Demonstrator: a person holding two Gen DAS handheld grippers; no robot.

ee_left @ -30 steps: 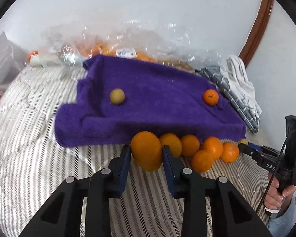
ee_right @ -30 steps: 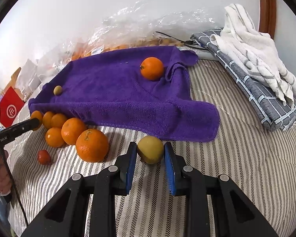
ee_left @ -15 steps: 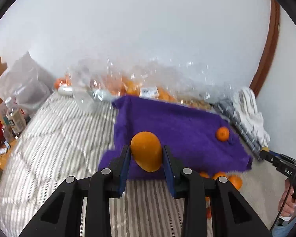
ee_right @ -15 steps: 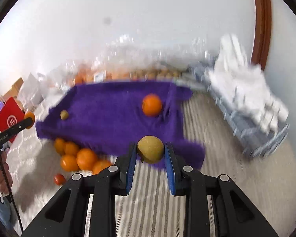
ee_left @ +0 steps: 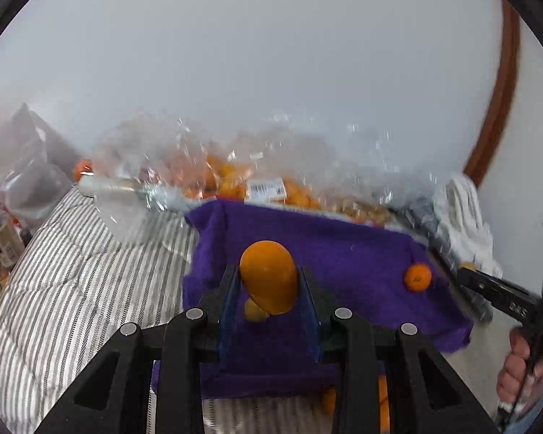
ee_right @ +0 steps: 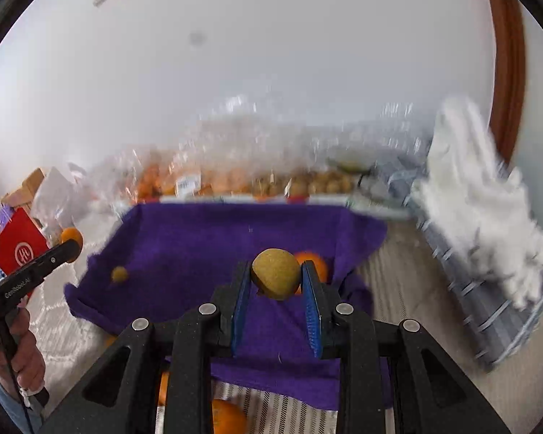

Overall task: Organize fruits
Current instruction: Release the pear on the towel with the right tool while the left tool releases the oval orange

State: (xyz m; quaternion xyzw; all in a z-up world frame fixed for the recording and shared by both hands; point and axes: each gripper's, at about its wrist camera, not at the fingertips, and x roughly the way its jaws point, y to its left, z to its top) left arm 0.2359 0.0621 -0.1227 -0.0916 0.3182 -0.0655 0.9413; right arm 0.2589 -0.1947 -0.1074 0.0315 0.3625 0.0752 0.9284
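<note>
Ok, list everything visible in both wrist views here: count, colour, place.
orange: one, orange, in left hand-held gripper
yellow-green fruit: one, in right hand-held gripper
small orange: one, on towel
small yellow fruit: one, on towel
purple towel: one, mid-bed
loose oranges: several, before towel
plastic bags: clear, fruit-filled, by wall
white cloth: one, right
striped bedding: grey-white
person's hand: on right handle

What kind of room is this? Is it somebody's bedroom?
Probably a bedroom, yes. The fruit lies on a purple fleece towel spread over a grey-and-white striped quilted bedspread, like a bed. Folded white and grey towels are stacked beside it, against a plain white wall.
</note>
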